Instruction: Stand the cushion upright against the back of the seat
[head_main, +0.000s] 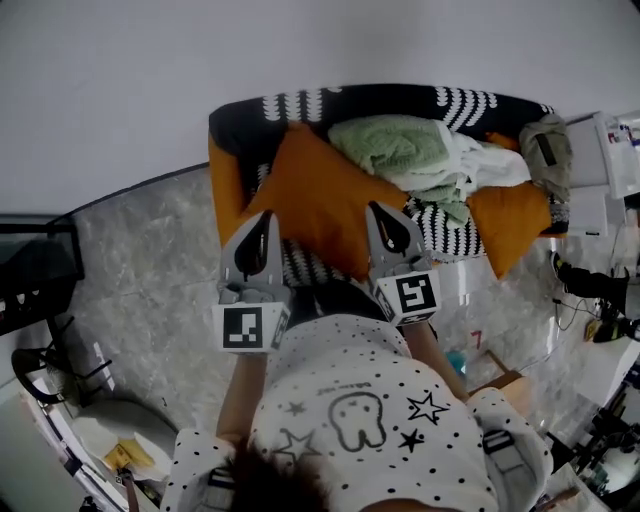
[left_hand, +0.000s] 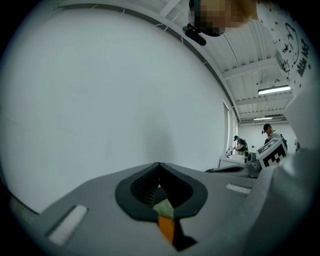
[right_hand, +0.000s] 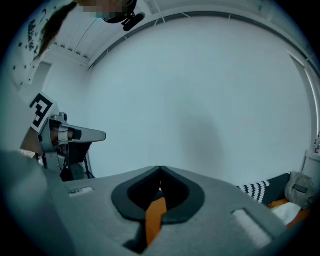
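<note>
The orange cushion sits on the black-and-white seat, tipped on one corner like a diamond, its upper part leaning toward the seat's back and touching the heap of green blanket behind it; the left tongs lie at the cushion's left corner and the right tongs at its lower right edge, side by side with the cushion's lower point between them; the left tongs are pressed together, with a bit of orange and green showing behind their tips, though whether they nip the cloth cannot be told; the right tongs are pinching a strip of the cushion's orange cloth; a second orange cushion lies at the seat's right end, well apart.
</note>
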